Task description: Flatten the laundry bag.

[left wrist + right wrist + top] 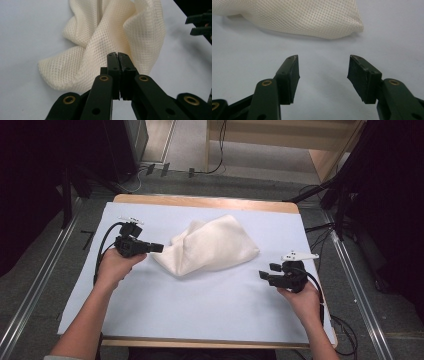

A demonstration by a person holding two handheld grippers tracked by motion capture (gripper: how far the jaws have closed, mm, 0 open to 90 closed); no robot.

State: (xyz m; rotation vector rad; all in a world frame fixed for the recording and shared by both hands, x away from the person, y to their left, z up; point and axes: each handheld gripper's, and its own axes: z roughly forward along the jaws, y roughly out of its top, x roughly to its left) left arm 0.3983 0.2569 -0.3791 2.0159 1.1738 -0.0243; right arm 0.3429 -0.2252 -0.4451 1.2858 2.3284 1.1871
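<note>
Lying crumpled on the pale blue sheet that covers the wooden table is one cream-white mesh fabric bag, with no label or writing that can be read. Two black two-jaw grippers flank it: the left gripper has its jaws pressed together at the bag's left edge, though whether mesh is pinched between them cannot be told. The right gripper stands with jaws wide and empty, apart from the bag.

Left tool: black body, black looped cable, grey three-cornered top plate. Right tool: same build, pale plate. Jaw arms carry brass-coloured rivets and small screws; flat black pads. Forearms are unsleeved.
</note>
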